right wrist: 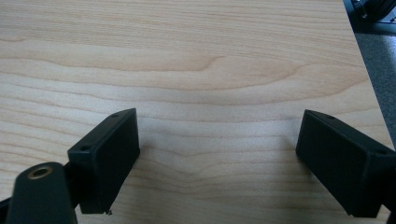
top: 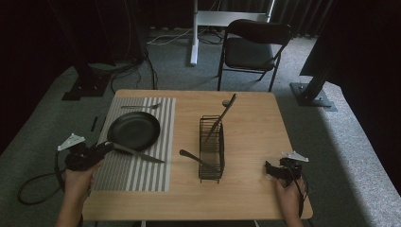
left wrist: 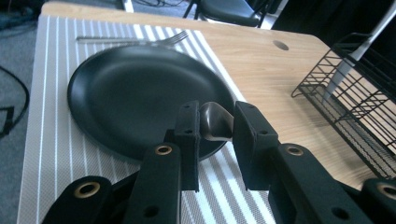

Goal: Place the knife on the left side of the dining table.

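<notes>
Gripping the knife by its handle end, the left gripper stood just at the near-right edge of the black plate in the high view. The blade ran away from the plate's rim toward the wire rack, lying across the striped placemat. The step in hand looked like setting the knife beside the plate; whether it already rested flat on the mat could not be told. A fork lay on the far side of the plate, and two more utensils leaned in the rack. The right gripper sat well to the right of the plate, beyond the rack, near the table's near-right corner.

In the left gripper view, the jaws stood narrow, closed on the dark, rounded handle end of the knife, which sat just over the plate's near rim. The handle looked smooth and glossy, so it might slip if the hold were eased unevenly. The next move would call for lowering it flat, parallel to the plate's right edge, then opening.

In the right gripper view, the jaws stood wide apart with nothing between them, over bare wood of the table.
</notes>
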### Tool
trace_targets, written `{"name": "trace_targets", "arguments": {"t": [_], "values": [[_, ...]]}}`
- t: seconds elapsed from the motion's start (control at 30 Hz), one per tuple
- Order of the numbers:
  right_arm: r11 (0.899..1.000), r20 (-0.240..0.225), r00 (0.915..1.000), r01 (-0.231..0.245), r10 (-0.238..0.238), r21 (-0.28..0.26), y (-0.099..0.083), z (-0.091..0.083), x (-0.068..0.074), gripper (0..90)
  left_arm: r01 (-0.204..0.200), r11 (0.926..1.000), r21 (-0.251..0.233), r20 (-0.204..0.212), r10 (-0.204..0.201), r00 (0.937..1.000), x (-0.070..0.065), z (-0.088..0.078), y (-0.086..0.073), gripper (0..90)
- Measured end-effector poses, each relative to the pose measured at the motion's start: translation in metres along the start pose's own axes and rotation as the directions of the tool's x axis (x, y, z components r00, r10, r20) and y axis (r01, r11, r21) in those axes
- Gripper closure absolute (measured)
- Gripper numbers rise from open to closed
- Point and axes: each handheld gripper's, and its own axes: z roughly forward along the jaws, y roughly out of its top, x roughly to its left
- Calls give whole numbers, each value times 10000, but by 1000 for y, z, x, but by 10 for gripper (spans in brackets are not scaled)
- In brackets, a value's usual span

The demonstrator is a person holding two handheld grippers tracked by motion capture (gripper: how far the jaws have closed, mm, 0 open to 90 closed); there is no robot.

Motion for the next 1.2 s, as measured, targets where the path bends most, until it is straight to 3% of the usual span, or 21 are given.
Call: {"name": "trace_targets", "arguments": {"t": [0.43,0.7,0.97,1.2], "values": [[10000,1,10000,-14,14,-2,0,0,0,125,722,9971,258,-480,-710,9963,23,6,-22,678],[10000,2,10000,-11,11,-1,0,0,0,125,1004,9907,914,-1131,-898,9895,38,18,-35,642],[10000,2,10000,-13,13,0,0,0,0,125,1559,9789,1324,-1137,-1412,9834,52,26,-44,632],[10000,2,10000,-12,12,-1,0,0,0,125,1772,9725,1512,-1139,-1609,9804,58,32,-49,624]]}}
